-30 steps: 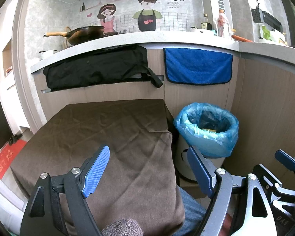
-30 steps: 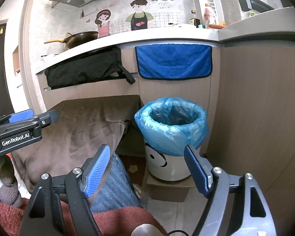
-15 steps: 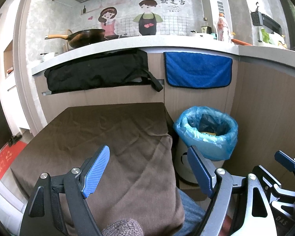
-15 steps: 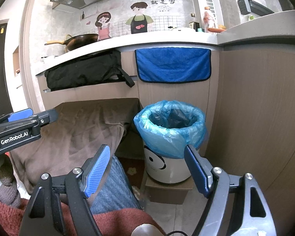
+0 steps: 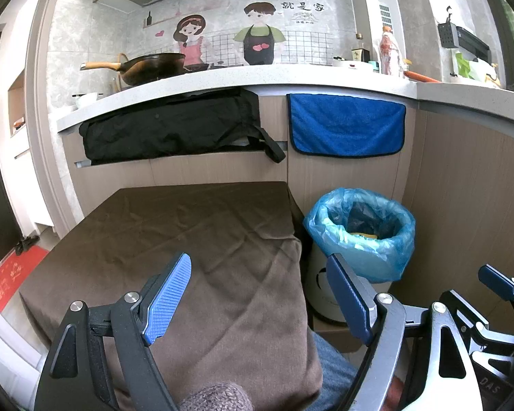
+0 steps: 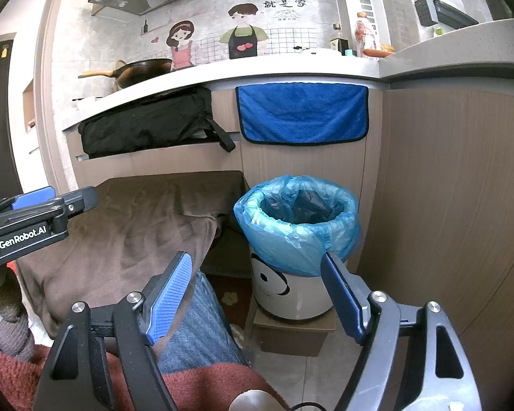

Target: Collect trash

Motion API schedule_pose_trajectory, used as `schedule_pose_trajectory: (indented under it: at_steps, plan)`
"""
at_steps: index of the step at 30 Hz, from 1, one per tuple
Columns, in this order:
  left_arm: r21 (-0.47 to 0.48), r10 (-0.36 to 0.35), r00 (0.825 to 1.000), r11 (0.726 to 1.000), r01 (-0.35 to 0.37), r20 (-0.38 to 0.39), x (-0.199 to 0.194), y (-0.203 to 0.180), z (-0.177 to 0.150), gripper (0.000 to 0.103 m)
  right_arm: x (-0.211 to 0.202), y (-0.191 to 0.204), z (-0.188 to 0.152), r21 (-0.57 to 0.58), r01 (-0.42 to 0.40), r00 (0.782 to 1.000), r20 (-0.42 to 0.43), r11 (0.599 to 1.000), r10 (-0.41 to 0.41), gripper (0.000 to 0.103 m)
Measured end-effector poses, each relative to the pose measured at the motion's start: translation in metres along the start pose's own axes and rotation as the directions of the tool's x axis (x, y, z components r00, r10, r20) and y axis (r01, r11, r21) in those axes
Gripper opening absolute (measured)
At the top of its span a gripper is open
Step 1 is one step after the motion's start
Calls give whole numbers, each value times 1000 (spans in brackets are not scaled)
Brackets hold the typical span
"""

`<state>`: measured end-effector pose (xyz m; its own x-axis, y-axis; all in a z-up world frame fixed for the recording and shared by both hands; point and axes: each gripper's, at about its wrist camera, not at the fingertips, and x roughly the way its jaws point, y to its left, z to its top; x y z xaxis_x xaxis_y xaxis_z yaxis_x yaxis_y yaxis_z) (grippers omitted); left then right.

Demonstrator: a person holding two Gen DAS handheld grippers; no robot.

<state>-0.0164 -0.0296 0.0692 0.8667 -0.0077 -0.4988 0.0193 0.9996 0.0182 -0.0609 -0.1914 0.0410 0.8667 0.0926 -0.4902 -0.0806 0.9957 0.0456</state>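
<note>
Nothing on the table or in the bin had shifted since the earlier frames; only the framing sat slightly lower, with the bin further down the picture.

Left wrist view: left gripper (image 5: 258,299) sat at lower centre, jaws spread wide, nothing between the pads. Brown cloth-covered table (image 5: 188,233) filled the middle, bare of any visible trash. Trash bin (image 5: 329,284) with blue liner (image 5: 387,260) stood at centre right, just beside the table edge; something yellow (image 5: 366,236) lay inside. Right gripper poked in at lower right.

Right wrist view: right gripper (image 6: 257,294) at lower centre, jaws likewise released and empty. Bin at centre, resting on a cardboard box (image 6: 291,332); the liner was bunched over the rim. Person's jeans-clad leg (image 6: 195,325) ran under the left finger. Left gripper entered from the left edge.

Risks, my read: no loose trash in view, so the next target is unclear. The bin perched on the box looks tippy; a bump from a finger could knock it. A loose liner fold could snag a pad.
</note>
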Motion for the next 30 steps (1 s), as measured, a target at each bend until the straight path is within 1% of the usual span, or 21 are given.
schedule_pose_trajectory:
  at_steps: [30]
  plan:
    - [-2, 3, 1000, 1000, -3, 0, 0, -2, 0, 81, 1, -1, 0, 0, 0, 1000, 1, 1000, 0, 75]
